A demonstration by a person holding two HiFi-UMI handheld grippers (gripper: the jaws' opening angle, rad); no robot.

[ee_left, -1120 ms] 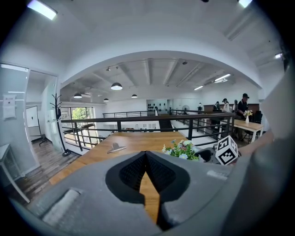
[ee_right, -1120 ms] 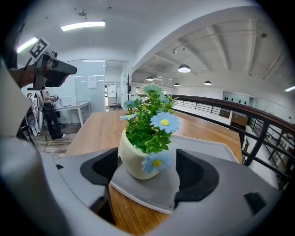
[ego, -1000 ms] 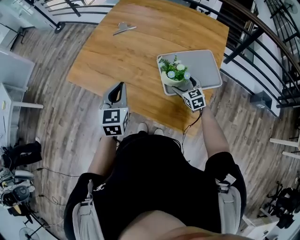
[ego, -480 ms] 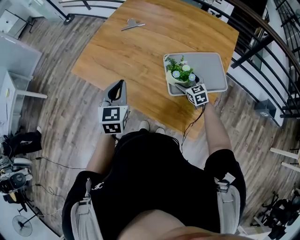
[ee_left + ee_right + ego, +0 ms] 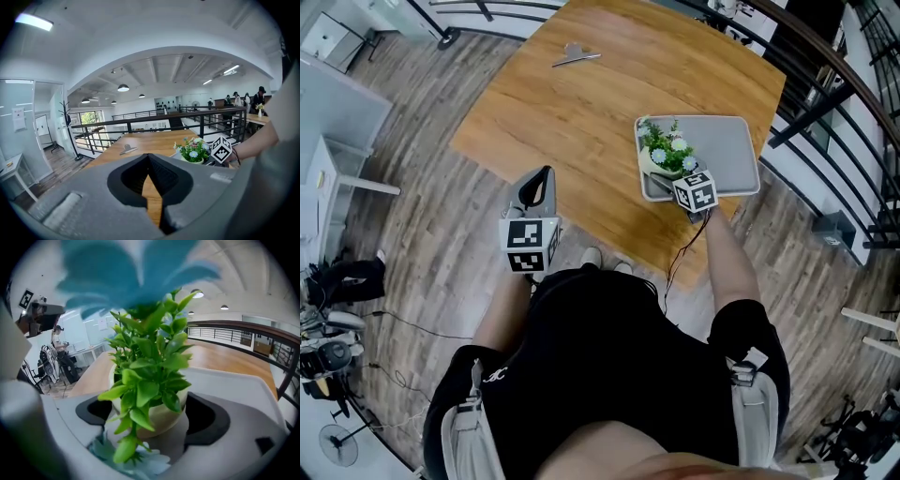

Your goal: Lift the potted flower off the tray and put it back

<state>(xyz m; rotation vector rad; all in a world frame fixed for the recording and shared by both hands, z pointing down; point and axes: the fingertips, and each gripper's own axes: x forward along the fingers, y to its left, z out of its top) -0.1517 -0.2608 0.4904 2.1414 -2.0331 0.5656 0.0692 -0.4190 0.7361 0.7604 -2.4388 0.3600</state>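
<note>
Right claw: released. Its jaws have just been opening and now stand wide, with the pot between them. In the right gripper view we see no pad pressing on the pot wall. We think this is the let-go after the set-down.

The potted flower stands upright on the tray, at the tray's 9 o'clock end. The tray lies near the 4 o'clock edge of the worktop.

Left claw: clenched on nothing, tips together. It hangs off the worktop's 7 o'clock edge, well apart from the tray.

Handling, our read:
- **Pot:** small, rounded, cream and smooth. It looks like glazed ceramic or plastic, so it is stiff, probably light, and likely slippery on the curve.
- **Chipping:** it could chip if it is ceramic and gets knocked against the tray rim.
- **Foliage:** the leaves and blue-white blossoms are soft and floppy and bear no load. They spill over the rim toward the right claw's camera and hide part of the pot.
- **Where to grip:** take the pot wall on two opposite sides, below the rim at the widest part, never the stems.
- **Balance:** it is slightly top-heavy, so we would keep it upright.
</note>
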